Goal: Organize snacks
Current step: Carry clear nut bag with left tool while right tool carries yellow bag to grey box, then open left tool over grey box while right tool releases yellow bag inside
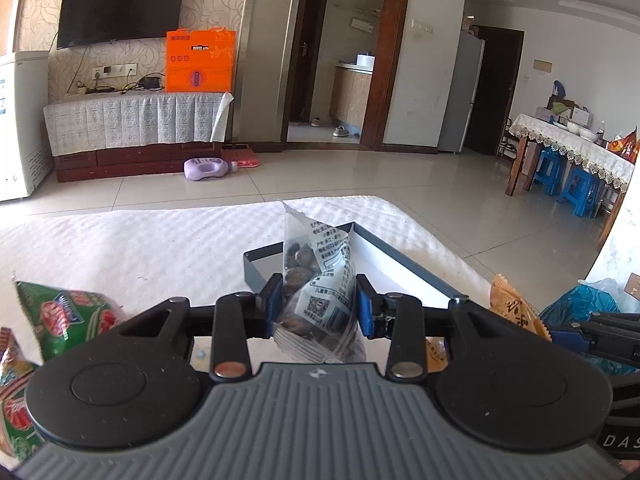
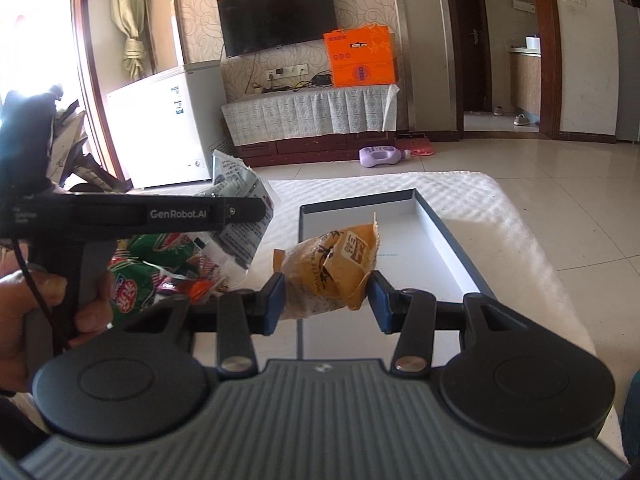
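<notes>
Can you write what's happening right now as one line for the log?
left gripper: shut on clear packet | right gripper: shut on orange packet | tray: empty | green bags: on table

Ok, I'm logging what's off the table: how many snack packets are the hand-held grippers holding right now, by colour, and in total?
Clear packet of dark nuts, clamped in the left hand-held gripper: 1
Orange-yellow packet, clamped in the right hand-held gripper: 1
Total: 2
</notes>
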A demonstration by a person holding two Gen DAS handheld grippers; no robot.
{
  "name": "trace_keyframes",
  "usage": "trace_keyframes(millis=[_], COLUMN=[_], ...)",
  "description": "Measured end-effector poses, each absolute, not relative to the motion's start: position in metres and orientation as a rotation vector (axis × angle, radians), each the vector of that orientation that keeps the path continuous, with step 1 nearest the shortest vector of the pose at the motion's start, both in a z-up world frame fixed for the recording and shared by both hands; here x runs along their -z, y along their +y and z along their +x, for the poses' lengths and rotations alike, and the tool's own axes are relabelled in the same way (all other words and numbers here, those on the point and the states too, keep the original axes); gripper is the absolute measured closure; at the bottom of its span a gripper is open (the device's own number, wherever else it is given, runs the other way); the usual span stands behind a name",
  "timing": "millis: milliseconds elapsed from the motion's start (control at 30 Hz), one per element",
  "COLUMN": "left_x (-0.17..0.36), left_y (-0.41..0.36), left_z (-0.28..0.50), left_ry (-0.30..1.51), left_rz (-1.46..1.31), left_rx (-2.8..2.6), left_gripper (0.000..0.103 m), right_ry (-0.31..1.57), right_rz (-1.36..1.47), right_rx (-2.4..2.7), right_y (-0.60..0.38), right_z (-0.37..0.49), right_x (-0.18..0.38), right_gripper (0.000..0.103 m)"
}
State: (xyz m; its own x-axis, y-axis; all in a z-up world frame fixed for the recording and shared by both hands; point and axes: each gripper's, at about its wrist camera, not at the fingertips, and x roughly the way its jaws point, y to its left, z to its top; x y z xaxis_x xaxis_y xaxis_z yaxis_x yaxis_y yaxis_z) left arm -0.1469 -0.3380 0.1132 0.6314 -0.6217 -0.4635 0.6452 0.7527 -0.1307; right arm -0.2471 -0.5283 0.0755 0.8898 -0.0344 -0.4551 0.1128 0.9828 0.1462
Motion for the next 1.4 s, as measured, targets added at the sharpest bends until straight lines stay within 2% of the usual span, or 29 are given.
trace_keyframes(millis=[567, 1100, 1133, 1233, 1267, 1400], left_x=[-0.083, -0.041, -0.039, -0.036, -0.036, -0.032], left_y=[-0.427, -0.467, -0.468, -0.469, -0.469, -0.466], left_z=[-0.095, -0.047, -0.046, -0.049, -0.050, -0.051], left_ry=[0.544, 0.628, 0.633, 0.620, 0.611, 0.607], left_rz=[0.101, 0.193, 0.199, 0.230, 0.244, 0.264], left_rx=[0.743, 0.671, 0.664, 0.636, 0.629, 0.629], left_gripper=[0.060, 0.059, 0.055, 0.033, 0.029, 0.026], right_ry=[0.564, 0.674, 0.682, 0.700, 0.704, 0.755], right_rz=[0.148, 0.167, 0.163, 0.138, 0.133, 0.071], right_rx=[0.134, 0.143, 0.146, 0.148, 0.149, 0.154], right_y=[-0.563, -0.582, -0.581, -0.578, -0.577, -0.565], right_z=[-0.221, -0.188, -0.186, -0.184, -0.184, -0.191], right_x=[-0.059, -0.027, -0.025, -0.020, -0.020, -0.017], right_gripper=[0.055, 0.055, 0.055, 0.055, 0.055, 0.048])
